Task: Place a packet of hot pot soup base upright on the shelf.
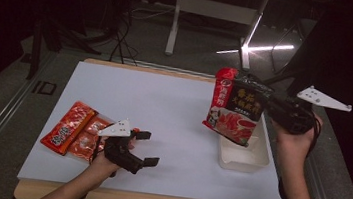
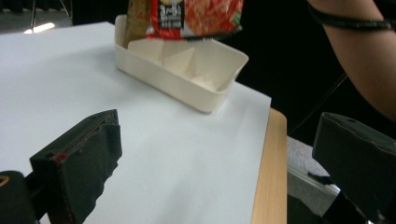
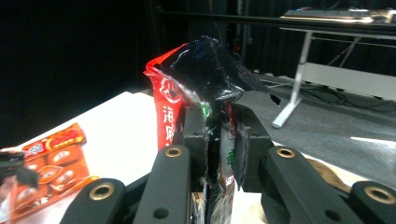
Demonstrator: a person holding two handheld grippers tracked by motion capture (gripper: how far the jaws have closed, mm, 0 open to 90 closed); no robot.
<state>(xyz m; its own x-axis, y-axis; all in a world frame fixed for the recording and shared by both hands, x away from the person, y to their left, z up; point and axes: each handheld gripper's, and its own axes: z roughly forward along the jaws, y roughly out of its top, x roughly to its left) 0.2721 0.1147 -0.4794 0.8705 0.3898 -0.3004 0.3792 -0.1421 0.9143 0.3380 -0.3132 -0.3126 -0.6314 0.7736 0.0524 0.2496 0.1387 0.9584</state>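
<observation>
A black and red snack bag (image 1: pixel 236 106) hangs upright over a white divided box (image 1: pixel 243 157) at the table's right. My right gripper (image 1: pixel 271 108) is shut on the bag's edge. In the right gripper view the jaws (image 3: pixel 222 140) pinch the crumpled bag (image 3: pixel 201 74) between them. My left gripper (image 1: pixel 147 148) rests low over the white sheet at front left, open, with nothing between its fingers. The left gripper view has its wide-apart jaws (image 2: pixel 224 158) facing the box (image 2: pixel 187 70), with the bag's lower end (image 2: pixel 196 16) above it.
Two red-orange flat packets (image 1: pixel 73 130) lie at the left of the white sheet (image 1: pixel 164 103), just behind my left hand, and appear in the right gripper view (image 3: pixel 51 163). The wooden table edge (image 2: pixel 271 177) runs close by. A person's forearm (image 2: pixel 359 56) is at the right.
</observation>
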